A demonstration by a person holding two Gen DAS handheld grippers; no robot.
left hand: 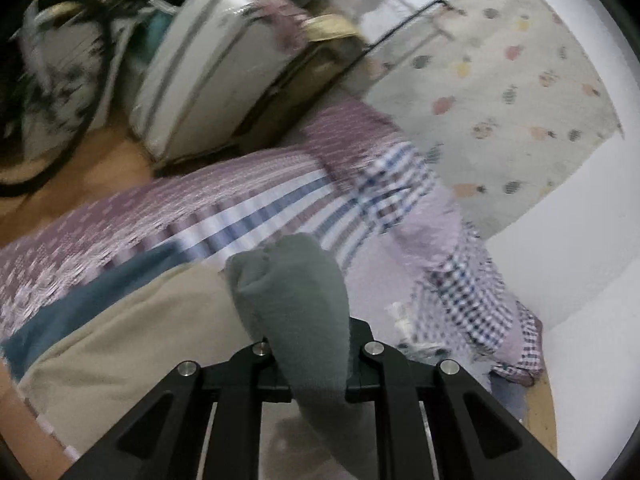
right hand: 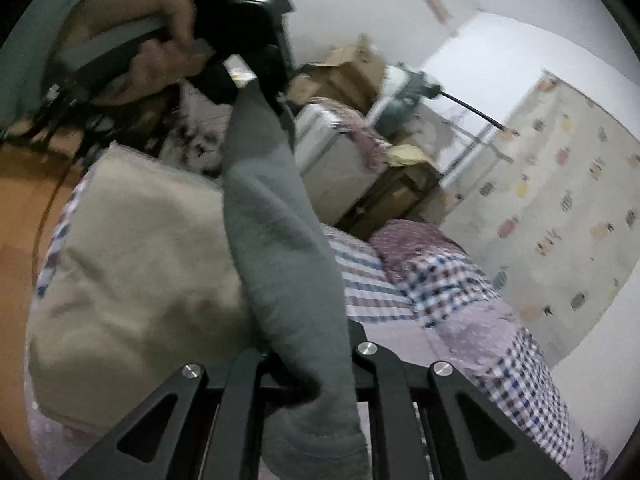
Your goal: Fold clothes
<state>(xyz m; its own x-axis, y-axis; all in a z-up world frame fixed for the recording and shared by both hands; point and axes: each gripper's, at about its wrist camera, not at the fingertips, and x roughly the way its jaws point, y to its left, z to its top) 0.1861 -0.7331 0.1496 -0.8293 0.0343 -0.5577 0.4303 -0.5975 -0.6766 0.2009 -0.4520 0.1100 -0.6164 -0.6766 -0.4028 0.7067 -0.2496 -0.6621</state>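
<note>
Left wrist view: left tool [left hand: 308, 354] closed on a grey garment [left hand: 288, 292], fabric bunched up between the black fingers and hanging down behind them. Below, a beige cloth [left hand: 132, 328] with a teal-blue piece [left hand: 92, 300] beside it, both lying on a patchwork bedspread [left hand: 248, 188] of purple print, blue stripes and check. Beyond the bed, a pale suitcase [left hand: 208, 68] with dark stripes and a cardboard box [left hand: 304, 80], heavily blurred. On the white wall, a light cloth with a fruit print [left hand: 516, 92].

Right wrist view: right tool [right hand: 312, 360] likewise clamped on the same grey garment [right hand: 276, 248], stretched in a long band up to the left tool [right hand: 256, 80] at upper left. Gripped around that tool's handle, a bare hand [right hand: 160, 36]. Garment held in the air above the bed, over the beige cloth [right hand: 136, 276] and the checked bedspread [right hand: 472, 304]. Further back, the suitcase [right hand: 332, 164] and brown boxes [right hand: 348, 68], soft with motion blur. To the left, orange-brown floor [right hand: 28, 208].
</note>
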